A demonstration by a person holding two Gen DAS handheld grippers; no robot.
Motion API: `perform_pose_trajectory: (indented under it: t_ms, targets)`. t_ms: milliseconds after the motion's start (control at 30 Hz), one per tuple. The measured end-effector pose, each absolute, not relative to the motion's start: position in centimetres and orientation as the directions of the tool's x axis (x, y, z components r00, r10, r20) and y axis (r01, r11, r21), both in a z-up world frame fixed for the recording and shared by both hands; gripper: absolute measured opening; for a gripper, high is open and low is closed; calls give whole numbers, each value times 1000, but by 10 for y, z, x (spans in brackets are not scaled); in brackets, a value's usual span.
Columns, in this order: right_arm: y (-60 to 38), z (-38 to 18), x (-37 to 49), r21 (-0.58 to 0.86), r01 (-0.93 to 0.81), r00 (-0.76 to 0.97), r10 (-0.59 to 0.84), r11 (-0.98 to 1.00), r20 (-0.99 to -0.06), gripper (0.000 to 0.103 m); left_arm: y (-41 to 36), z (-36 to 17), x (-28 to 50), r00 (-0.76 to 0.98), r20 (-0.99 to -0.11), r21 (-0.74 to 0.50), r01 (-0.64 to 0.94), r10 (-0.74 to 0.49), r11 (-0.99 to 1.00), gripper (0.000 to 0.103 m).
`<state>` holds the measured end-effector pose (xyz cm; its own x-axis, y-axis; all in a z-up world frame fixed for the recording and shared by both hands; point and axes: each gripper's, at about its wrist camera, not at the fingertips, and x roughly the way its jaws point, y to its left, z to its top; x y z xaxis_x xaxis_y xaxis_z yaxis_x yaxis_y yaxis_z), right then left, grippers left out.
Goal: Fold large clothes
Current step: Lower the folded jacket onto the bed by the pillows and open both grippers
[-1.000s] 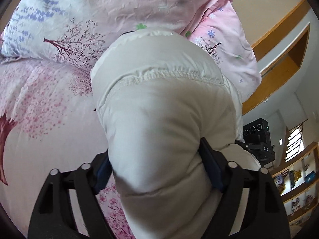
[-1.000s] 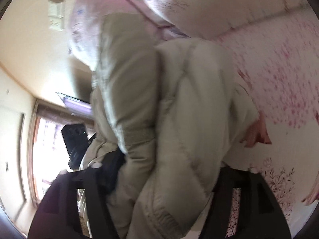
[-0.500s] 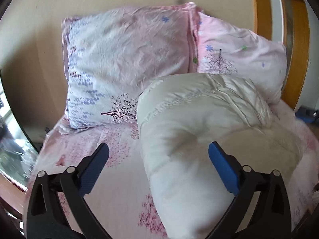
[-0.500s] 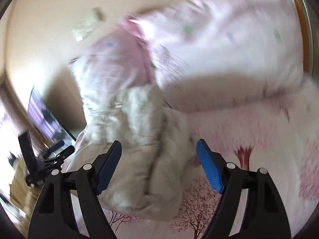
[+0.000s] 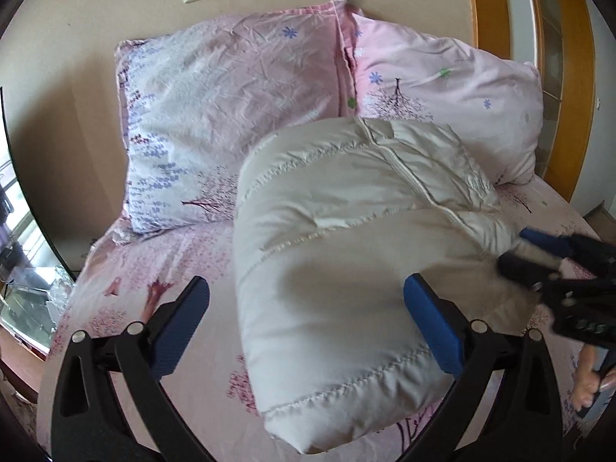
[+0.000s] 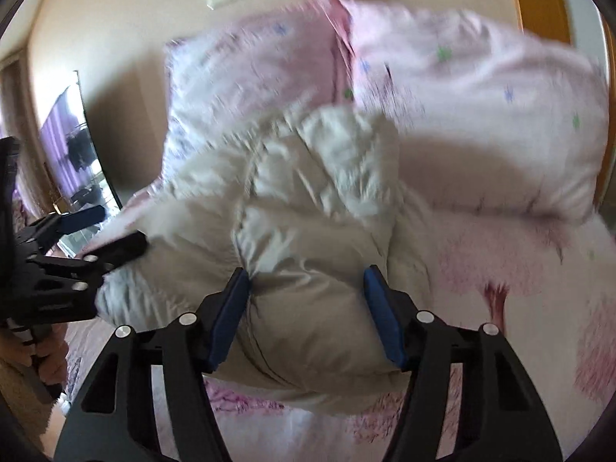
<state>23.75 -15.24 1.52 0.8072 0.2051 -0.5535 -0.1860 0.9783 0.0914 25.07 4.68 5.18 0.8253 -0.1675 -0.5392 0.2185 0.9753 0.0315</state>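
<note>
Your folded cream quilted puffer jacket point(image 5: 338, 254) lies on the pink blossom-print bed point(image 5: 161, 269), its bulk running away from you toward the pillows point(image 5: 238, 88). Your left claw point(image 5: 308, 319) stands spread wide around its near end, one pad clear. Your right claw point(image 6: 306, 315) is closing on the near right bulge, pads touching fabric.

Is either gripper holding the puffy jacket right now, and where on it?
The left gripper is open and holds nothing. The right gripper has a bulge at the near end of the folded cream down jacket between its closing jaws.
</note>
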Motion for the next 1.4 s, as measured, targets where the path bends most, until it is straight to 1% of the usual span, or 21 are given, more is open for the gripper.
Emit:
perform_pose_trajectory:
  t_ms: [100, 200, 333, 367, 433, 500, 600, 700, 733, 767, 867, 933, 1033, 1100, 1167, 1200, 1233, 1267, 1333, 1400]
  targets:
    - [-162, -2, 245, 130, -156, 766, 203, 979, -611, 65, 37, 42, 252, 801, -563, 18, 257, -203, 966, 101]
    - [-171, -17, 250, 168, -134, 736, 212, 977, -643, 68, 24, 29, 256, 763, -602, 3, 297, -236, 955, 101]
    - [-173, -16, 247, 165, -124, 730, 202, 979, -652, 68, 10, 19, 256, 773, -605, 60, 286, -193, 956, 101]
    - [-175, -9, 245, 186, -128, 733, 219, 974, -644, 68, 10, 18, 257, 774, -605, 63, 280, -187, 958, 101]
    - [-183, 15, 241, 234, -140, 780, 253, 962, -572, 68, 13, 16, 258, 770, -608, 49, 280, -194, 959, 101]
    - [-190, 33, 246, 264, -147, 807, 270, 953, -525, 68, 15, 17, 259, 768, -609, 42, 282, -200, 958, 101]
    - [-192, 48, 270, 299, -160, 804, 300, 941, -513, 68, 15, 16, 258, 774, -602, 49, 279, -194, 959, 101]
    - [-187, 43, 304, 339, -170, 759, 342, 925, -554, 68, 15, 16, 257, 778, -598, 47, 275, -193, 960, 101]
    - [-186, 38, 314, 339, -157, 740, 337, 928, -582, 68, 15, 16, 257, 778, -598, 44, 273, -194, 961, 101]
    - [-184, 28, 329, 332, -140, 704, 330, 933, -629, 68, 15, 16, 256, 777, -598, 42, 275, -196, 961, 101]
    - [-183, 12, 342, 331, -102, 660, 312, 938, -683, 67, 12, 19, 254, 783, -590, 49, 277, -196, 960, 101]
    - [-185, 9, 344, 339, -82, 645, 309, 937, -699, 68, 9, 19, 253, 790, -584, 60, 272, -188, 960, 101]
    - [-194, 0, 348, 378, -59, 625, 329, 924, -708, 68, 6, 21, 248, 814, -547, 72, 278, -195, 958, 101]
    - [-199, 0, 344, 400, -49, 632, 339, 915, -697, 67, 10, 26, 242, 829, -517, 59, 282, -213, 958, 101]
    - [-200, 6, 327, 388, -60, 657, 329, 920, -678, 68, 19, 35, 232, 846, -486, 48, 275, -219, 960, 101]
    - [-198, 12, 314, 367, -63, 677, 310, 928, -667, 70, 25, 39, 225, 859, -460, 45, 275, -224, 960, 101]
    - [-196, 18, 304, 352, -64, 693, 296, 934, -657, 81, 31, 43, 218, 869, -440, 44, 272, -226, 961, 101]
    - [-194, 27, 286, 336, -71, 728, 280, 939, -626, 87, 38, 48, 210, 879, -421, 41, 266, -225, 963, 101]
    - [-193, 38, 266, 322, -83, 775, 264, 943, -574, 102, 51, 51, 199, 885, -408, 26, 258, -225, 966, 101]
    - [-189, 48, 234, 283, -72, 829, 215, 956, -516, 102, 63, 49, 188, 882, -435, 16, 211, -184, 977, 101]
